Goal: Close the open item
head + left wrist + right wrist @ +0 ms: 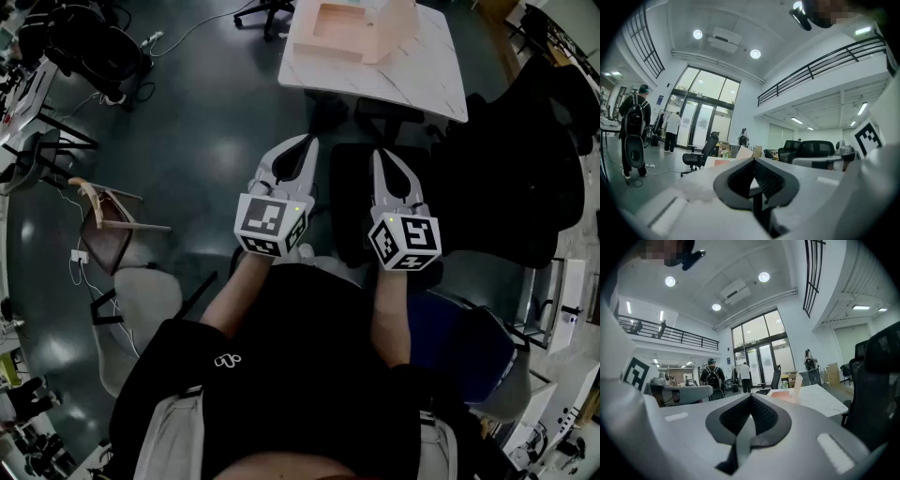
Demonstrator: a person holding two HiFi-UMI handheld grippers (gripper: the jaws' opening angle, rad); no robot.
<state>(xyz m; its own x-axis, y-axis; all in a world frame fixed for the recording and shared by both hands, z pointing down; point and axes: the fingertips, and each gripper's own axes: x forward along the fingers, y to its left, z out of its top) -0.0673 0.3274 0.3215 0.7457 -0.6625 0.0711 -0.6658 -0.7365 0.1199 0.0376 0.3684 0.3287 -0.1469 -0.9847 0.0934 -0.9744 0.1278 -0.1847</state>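
An open peach-coloured box (pixel 352 28) with a raised flap stands on a white marble-patterned table (pixel 394 80) at the top of the head view, well beyond both grippers. My left gripper (pixel 310 141) and right gripper (pixel 377 153) are held close to the body, side by side, pointing toward the table. Both are shut with nothing between the jaws. In the left gripper view the jaws (pixel 753 159) meet at the tip, with the box flap (pixel 743 152) far behind them. The right gripper (pixel 751 395) view shows the box flap (pixel 798 379) and the table (pixel 820 399) ahead to the right.
A black office chair (pixel 361 202) stands between me and the table, and a larger black chair (pixel 525 178) sits to the right. A wooden-framed chair (pixel 108 216) and cables lie on the floor at left. People with backpacks (pixel 635 126) stand far off near glass doors.
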